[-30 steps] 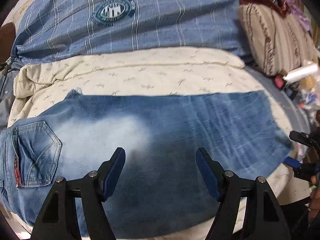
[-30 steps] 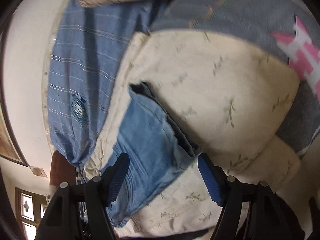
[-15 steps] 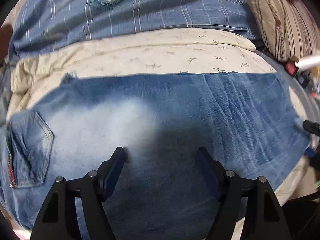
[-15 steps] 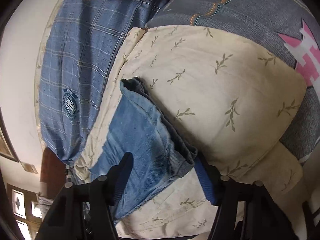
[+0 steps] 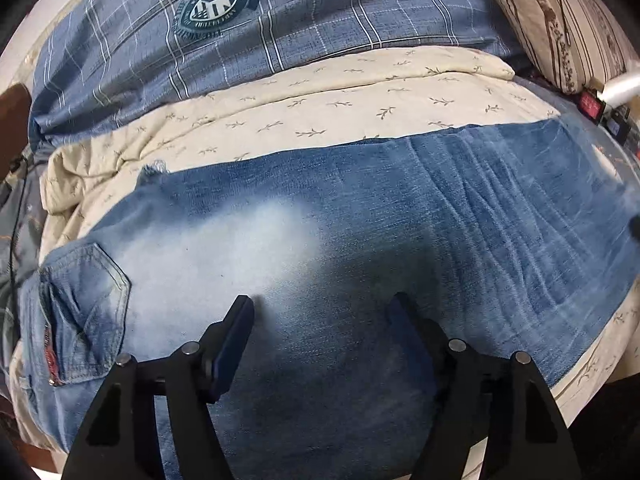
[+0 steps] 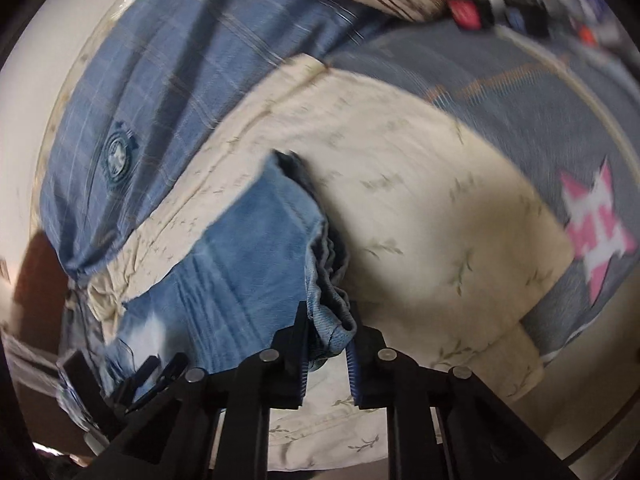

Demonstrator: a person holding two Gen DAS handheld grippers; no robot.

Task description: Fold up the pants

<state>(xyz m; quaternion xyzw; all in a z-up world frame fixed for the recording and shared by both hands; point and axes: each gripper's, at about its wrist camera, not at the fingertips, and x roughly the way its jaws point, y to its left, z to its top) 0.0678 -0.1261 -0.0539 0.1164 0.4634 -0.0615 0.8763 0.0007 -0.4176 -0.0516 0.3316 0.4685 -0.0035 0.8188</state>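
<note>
Faded blue jeans [image 5: 360, 220] lie flat across a cream quilt, with the back pocket [image 5: 84, 304] at the left and the leg ends at the right. My left gripper [image 5: 324, 306] hovers open just over the thigh area, nothing between its fingers. In the right wrist view the jeans [image 6: 248, 248] run away to the left. My right gripper [image 6: 328, 314] is closing, and its pads pinch the bunched hem [image 6: 334, 312] at the near corner of the leg ends. The hem is lifted slightly off the quilt. The left gripper [image 6: 156, 366] shows dimly at the lower left.
The cream leaf-print quilt [image 5: 340, 100] covers the bed. Behind it lie blue plaid bedding with a round crest [image 5: 216, 4] and a striped pillow [image 5: 560, 20]. A grey blanket with a pink star [image 6: 596, 232] lies to the right, with small items [image 6: 520, 4] beyond.
The right gripper's jaws have come together on the hem at the leg ends and have risen a little, rolling as they went. The left gripper stays open over the thigh, only tilting slightly.
</note>
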